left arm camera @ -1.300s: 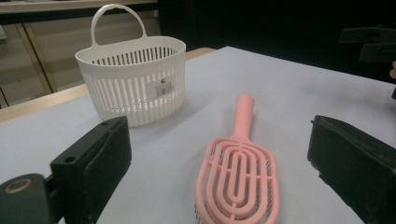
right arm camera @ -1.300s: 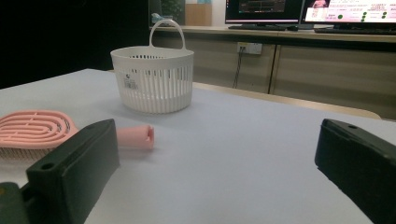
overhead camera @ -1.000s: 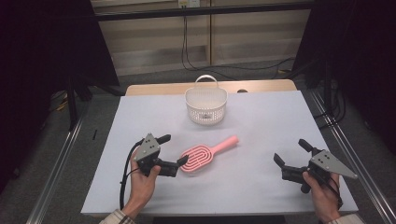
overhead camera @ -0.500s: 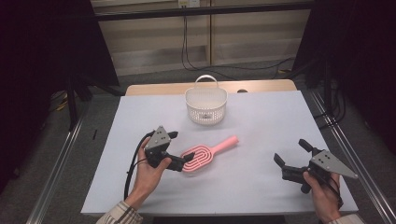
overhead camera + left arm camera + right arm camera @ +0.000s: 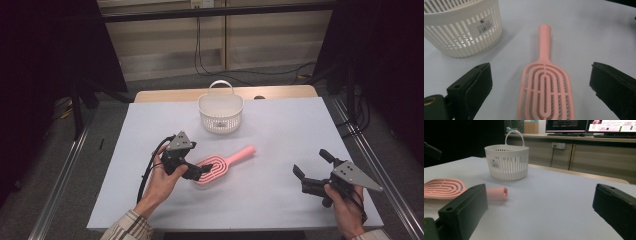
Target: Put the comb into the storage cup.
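Observation:
A pink vented hairbrush (image 5: 222, 163) lies flat in the middle of the table, its handle pointing to the far right. My left gripper (image 5: 202, 171) is at the brush's head end. In the left gripper view its jaws stand open on either side of the brush head (image 5: 545, 87), apart from it, and the gripper (image 5: 541, 73) holds nothing. My right gripper (image 5: 310, 164) hovers open and empty at the near right, well away from the brush. In the right gripper view the brush (image 5: 444, 188) shows at the left, beyond the gripper (image 5: 539, 195).
A white slotted basket (image 5: 220, 114) with a handle stands at the far middle of the pale table (image 5: 285, 125), beyond the brush; it also appears as the basket (image 5: 461, 27) and the basket (image 5: 507, 162). Metal rails run along both table sides.
My left gripper has moved right and forward until its open jaws straddle the brush head. The brush, the basket and my right gripper have stayed put.

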`<action>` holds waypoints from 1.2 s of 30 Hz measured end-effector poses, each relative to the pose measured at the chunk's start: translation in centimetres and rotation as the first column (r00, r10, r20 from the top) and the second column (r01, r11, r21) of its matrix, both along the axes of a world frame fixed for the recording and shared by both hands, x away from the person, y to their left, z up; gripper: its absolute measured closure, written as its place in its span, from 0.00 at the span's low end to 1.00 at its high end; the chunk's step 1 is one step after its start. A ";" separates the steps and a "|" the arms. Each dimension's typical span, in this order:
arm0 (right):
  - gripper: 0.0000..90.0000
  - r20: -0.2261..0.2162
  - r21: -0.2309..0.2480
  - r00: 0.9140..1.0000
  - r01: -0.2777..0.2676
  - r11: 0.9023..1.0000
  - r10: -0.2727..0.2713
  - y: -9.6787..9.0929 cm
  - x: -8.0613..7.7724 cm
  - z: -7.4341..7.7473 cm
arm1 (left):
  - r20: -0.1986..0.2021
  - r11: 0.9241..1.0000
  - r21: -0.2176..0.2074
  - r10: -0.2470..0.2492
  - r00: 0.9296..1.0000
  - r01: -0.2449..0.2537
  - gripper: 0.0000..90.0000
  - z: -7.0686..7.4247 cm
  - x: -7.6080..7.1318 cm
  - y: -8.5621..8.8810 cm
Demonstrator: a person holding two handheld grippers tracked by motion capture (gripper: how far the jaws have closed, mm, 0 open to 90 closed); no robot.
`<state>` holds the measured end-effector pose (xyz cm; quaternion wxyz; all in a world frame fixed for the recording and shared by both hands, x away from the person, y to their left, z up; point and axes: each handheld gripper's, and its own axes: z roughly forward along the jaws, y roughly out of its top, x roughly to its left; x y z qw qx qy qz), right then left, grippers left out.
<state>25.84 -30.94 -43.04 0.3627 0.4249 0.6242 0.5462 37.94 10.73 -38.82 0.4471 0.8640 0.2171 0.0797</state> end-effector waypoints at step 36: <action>0.00 -0.001 -0.003 1.000 -0.007 1.000 0.007 0.0 -0.1 0.0 | -0.225 0.960 0.236 -0.097 0.969 0.151 0.06 -1.7 3.3 -4.8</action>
